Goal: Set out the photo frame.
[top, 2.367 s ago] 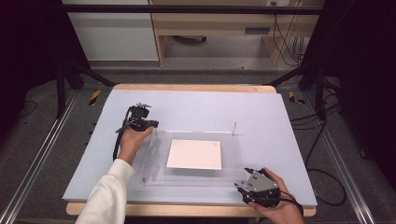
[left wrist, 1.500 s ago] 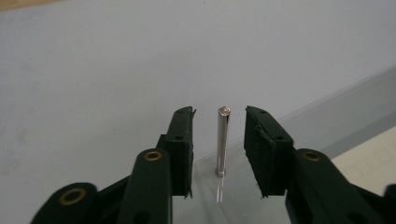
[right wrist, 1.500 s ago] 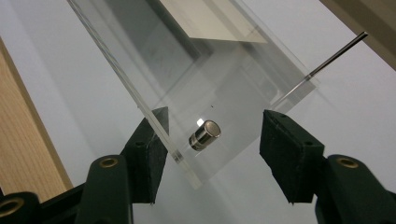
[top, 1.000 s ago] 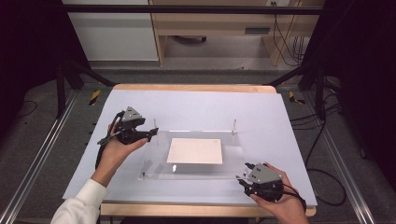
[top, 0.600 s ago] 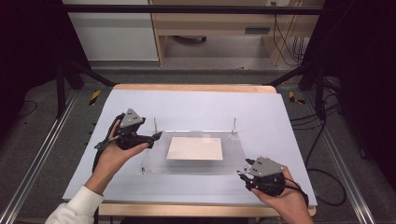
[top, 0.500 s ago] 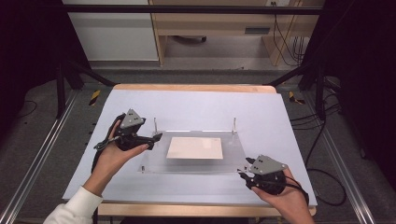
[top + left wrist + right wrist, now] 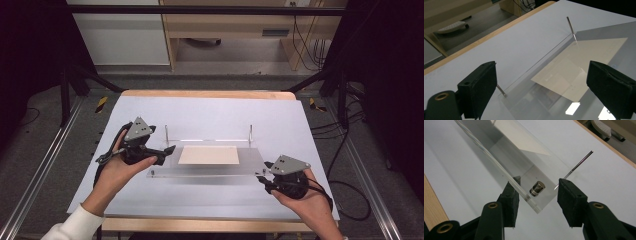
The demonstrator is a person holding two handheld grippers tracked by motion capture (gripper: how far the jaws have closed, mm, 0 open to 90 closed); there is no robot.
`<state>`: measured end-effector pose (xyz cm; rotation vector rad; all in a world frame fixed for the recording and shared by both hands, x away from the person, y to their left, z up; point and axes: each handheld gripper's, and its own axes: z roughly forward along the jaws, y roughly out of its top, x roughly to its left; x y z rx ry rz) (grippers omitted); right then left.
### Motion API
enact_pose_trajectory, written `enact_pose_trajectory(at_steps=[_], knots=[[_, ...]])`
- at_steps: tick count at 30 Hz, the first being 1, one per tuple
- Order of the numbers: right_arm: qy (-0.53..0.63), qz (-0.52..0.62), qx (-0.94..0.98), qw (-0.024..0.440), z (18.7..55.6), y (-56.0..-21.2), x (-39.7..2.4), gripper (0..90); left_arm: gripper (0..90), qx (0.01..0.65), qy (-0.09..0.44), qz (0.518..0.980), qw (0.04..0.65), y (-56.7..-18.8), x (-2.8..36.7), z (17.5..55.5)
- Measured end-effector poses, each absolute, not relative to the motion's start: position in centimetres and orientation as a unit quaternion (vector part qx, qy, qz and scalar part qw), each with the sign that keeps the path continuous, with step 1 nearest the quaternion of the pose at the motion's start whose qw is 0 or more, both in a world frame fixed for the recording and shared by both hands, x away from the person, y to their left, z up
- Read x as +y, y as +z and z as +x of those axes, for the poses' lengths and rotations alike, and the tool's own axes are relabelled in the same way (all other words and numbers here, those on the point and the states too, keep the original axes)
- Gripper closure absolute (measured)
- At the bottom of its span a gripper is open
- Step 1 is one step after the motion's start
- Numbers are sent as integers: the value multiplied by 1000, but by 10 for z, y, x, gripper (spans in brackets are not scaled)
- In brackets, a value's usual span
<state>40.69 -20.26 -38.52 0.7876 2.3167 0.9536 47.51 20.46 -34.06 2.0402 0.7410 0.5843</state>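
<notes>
The left hand-held gripper (image 7: 167, 150), jaws spread after just opening, hovers at a clear acrylic plate's (image 7: 250, 161) left end. The right hand-held gripper (image 7: 261, 178), jaws just narrowing, straddles its near right corner without clamping, above the bench (image 7: 210, 112).

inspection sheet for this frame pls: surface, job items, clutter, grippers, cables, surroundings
Surface: white table top with a wooden rim.
Job's things: clear acrylic panel with a pale sheet in it, thin metal pins at the far corners, a metal standoff at the near right corner.
Clutter: nothing seen on the table.
Grippers: left gripper at the panel's left end, jaws wide and just opened further, pads off the panel. Right gripper straddles the near right corner, jaws just closing; contact cannot be told.
Cables: black cable loops off the table's right side.
Surroundings: wooden furniture behind, metal rails alongside.
</notes>
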Motion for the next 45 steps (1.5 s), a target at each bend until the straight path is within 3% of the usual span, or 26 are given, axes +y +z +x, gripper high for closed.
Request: enact_pose_trajectory(at_steps=[16, 21, 35, 45], knots=[[357, 304, 849, 244, 418, -372, -205, 543, 132, 258, 223, 839, 424, -330, 196, 456], [360, 309, 847, 239, 422, -369, -206, 543, 152, 215, 236, 863, 391, -325, 189, 448], [364, 317, 846, 228, 428, -363, -207, 543, 303, 123, 270, 900, 319, -335, 175, 422], [365, 321, 844, 224, 432, -359, -207, 545, 440, 126, 272, 900, 317, -341, 174, 424]])
